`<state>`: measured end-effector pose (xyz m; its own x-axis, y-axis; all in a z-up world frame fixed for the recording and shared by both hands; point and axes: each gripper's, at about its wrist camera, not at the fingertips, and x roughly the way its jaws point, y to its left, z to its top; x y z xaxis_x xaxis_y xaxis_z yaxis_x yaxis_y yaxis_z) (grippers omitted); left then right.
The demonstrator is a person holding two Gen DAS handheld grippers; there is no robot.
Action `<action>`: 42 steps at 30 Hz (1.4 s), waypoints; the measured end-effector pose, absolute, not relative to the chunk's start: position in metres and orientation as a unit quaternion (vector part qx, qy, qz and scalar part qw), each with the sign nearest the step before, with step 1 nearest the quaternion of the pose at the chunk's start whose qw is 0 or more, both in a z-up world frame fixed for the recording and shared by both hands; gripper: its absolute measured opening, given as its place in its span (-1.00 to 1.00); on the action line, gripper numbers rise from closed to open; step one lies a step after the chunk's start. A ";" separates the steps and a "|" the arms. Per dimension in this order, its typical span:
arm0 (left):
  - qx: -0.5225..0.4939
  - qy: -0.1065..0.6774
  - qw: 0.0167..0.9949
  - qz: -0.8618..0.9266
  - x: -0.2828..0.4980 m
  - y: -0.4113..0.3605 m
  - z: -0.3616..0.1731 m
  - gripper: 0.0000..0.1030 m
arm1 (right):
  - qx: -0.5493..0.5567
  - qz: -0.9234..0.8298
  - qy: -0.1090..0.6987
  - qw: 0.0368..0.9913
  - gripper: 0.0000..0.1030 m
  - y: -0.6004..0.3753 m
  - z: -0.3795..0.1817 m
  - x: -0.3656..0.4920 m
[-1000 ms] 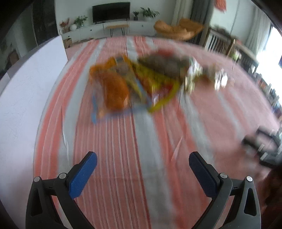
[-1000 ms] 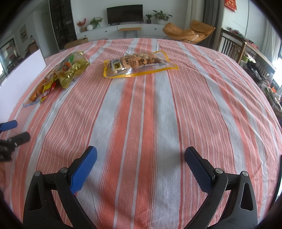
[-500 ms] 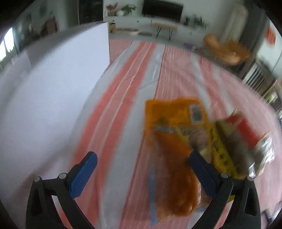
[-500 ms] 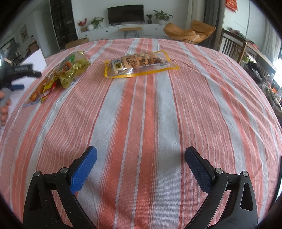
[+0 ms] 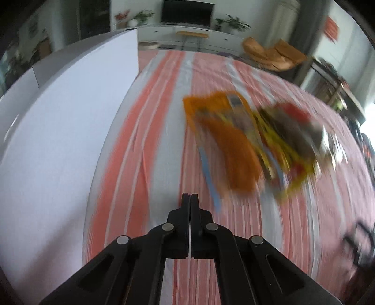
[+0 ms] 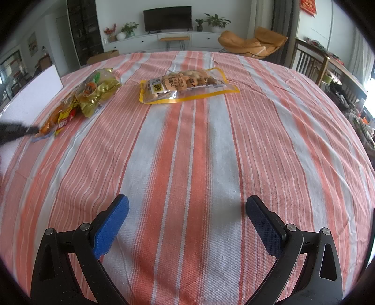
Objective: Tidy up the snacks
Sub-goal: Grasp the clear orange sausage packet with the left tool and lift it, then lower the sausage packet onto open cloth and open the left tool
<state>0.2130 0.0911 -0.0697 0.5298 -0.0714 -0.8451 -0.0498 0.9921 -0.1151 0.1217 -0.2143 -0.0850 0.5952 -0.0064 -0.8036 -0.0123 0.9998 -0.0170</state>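
A striped cloth (image 6: 187, 145) is seen covering the worktop, the snack packets (image 5: 246, 145) lying ahead-right of the closed, empty left claw (image 5: 190, 199), the right claw (image 6: 187, 211) held open, a television (image 6: 167, 17) beyond.

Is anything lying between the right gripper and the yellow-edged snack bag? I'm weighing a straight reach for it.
Nothing visible does. Only bare striped tablecloth lies between the open right gripper and the yellow-edged snack bag; the other snack packets sit off to its left.
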 end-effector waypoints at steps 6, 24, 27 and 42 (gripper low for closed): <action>-0.012 0.475 0.879 -0.023 0.155 0.077 -0.064 -0.98 | -0.010 0.002 0.450 0.893 0.97 -0.214 -0.085 0.122; -0.097 0.460 0.881 -0.051 0.214 0.064 -0.037 0.57 | -0.010 0.003 0.450 0.893 0.97 -0.214 -0.085 0.123; -0.114 0.474 0.873 -0.024 0.264 0.068 -0.039 0.56 | -0.009 0.003 0.449 0.893 0.97 -0.214 -0.085 0.123; -0.016 0.478 0.877 -0.040 0.248 0.060 -0.074 0.09 | -0.009 0.005 0.449 0.893 0.98 -0.214 -0.083 0.121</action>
<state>0.2481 0.0596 -0.0739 0.5392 -0.0847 -0.8379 0.0545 0.9964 -0.0657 0.1214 -0.2136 -0.0832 0.5966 0.0011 -0.8025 -0.0168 0.9998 -0.0111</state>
